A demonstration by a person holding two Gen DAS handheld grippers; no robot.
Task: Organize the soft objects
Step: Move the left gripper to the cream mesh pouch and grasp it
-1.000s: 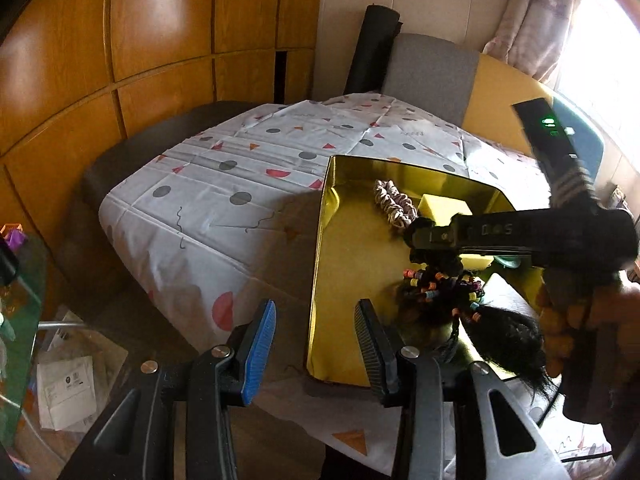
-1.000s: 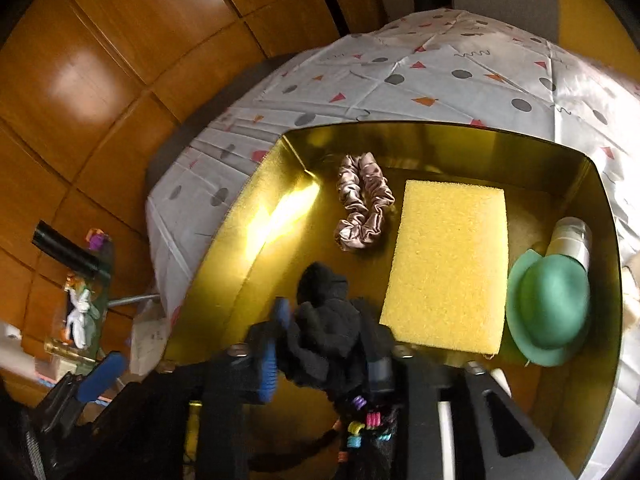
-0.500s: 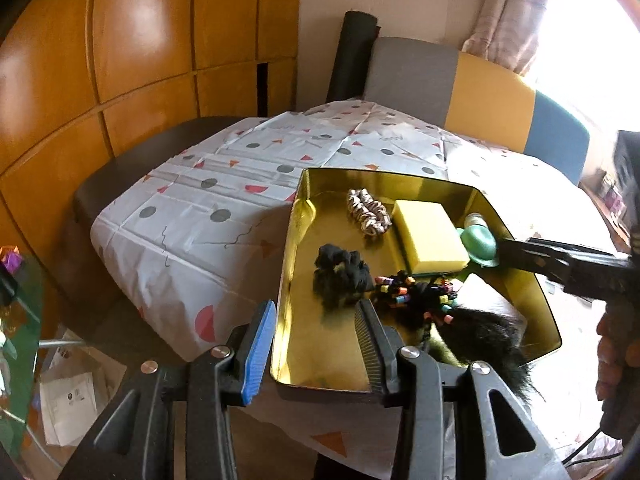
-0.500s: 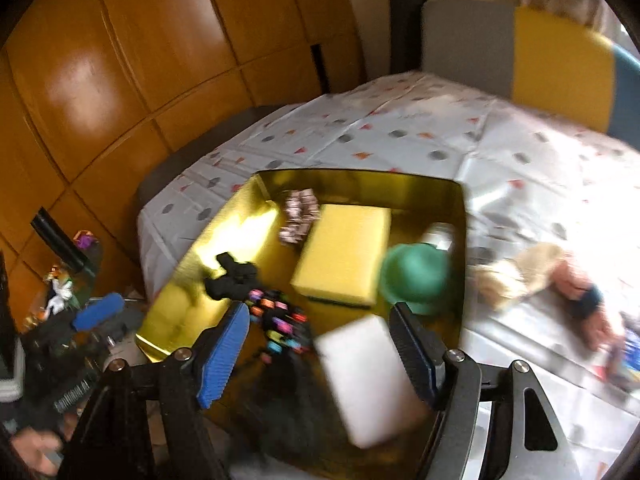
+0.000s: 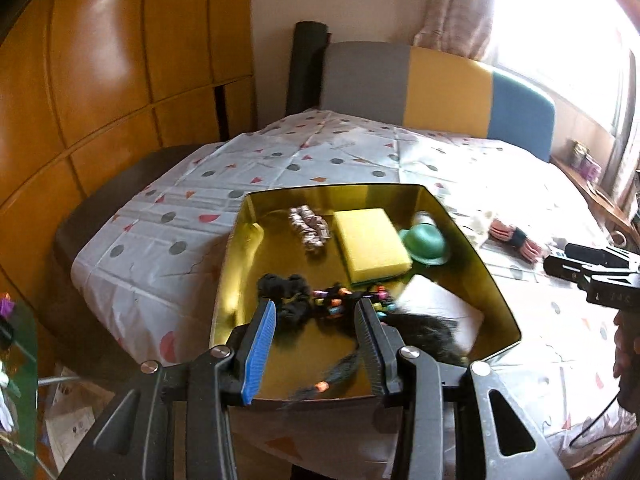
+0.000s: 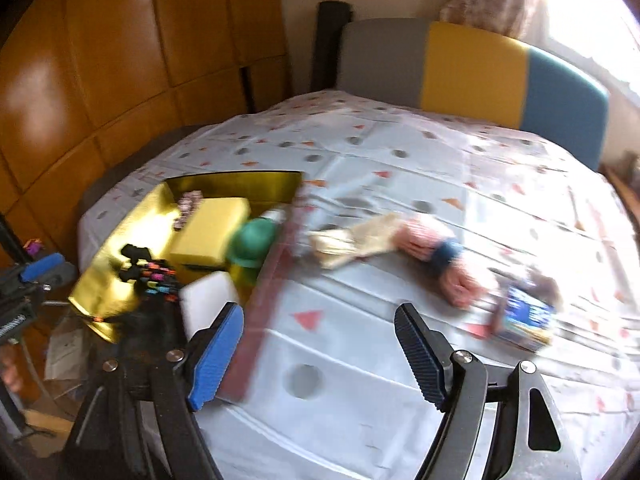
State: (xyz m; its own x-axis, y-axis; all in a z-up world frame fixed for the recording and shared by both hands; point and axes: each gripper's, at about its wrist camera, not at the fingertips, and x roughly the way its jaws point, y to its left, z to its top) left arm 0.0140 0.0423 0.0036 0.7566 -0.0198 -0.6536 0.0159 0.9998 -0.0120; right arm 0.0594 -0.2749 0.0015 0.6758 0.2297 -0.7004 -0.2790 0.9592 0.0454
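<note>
The left tongs [image 5: 316,328] hang over the near edge of a gold tray [image 5: 472,248] with their jaws spread apart and nothing between them. The tray sits on a counter [image 5: 248,184] covered by a pale cloth printed with grey dots and red triangles. Inside the tray lie a yellow sponge [image 5: 370,244], a pinkish scrunchie [image 5: 310,227] just to its left, and a green hat [image 5: 426,245] touching the sponge's right side. Nearer the camera a black scrunchie [image 5: 285,289] rests beside a cluster of coloured beads [image 5: 340,300] on a black braid that trails toward the tray's near wall, and a white block [image 5: 440,300] lies in the near right corner, partly under dark hair. The right tongs [image 6: 320,344] are open wide and empty, held above bare cloth to the right of the tray; from the left view the tool shows at the far right edge [image 5: 592,268]. In the right view, which is blurred, a cream-coloured soft thing [image 6: 352,240] and a pink thing with a dark blue band [image 6: 440,256] lie on the cloth outside the tray, close together, and a blue and yellow packet [image 6: 524,320] lies further right. A chair back in grey, yellow and blue [image 5: 440,88] stands behind the counter.
</note>
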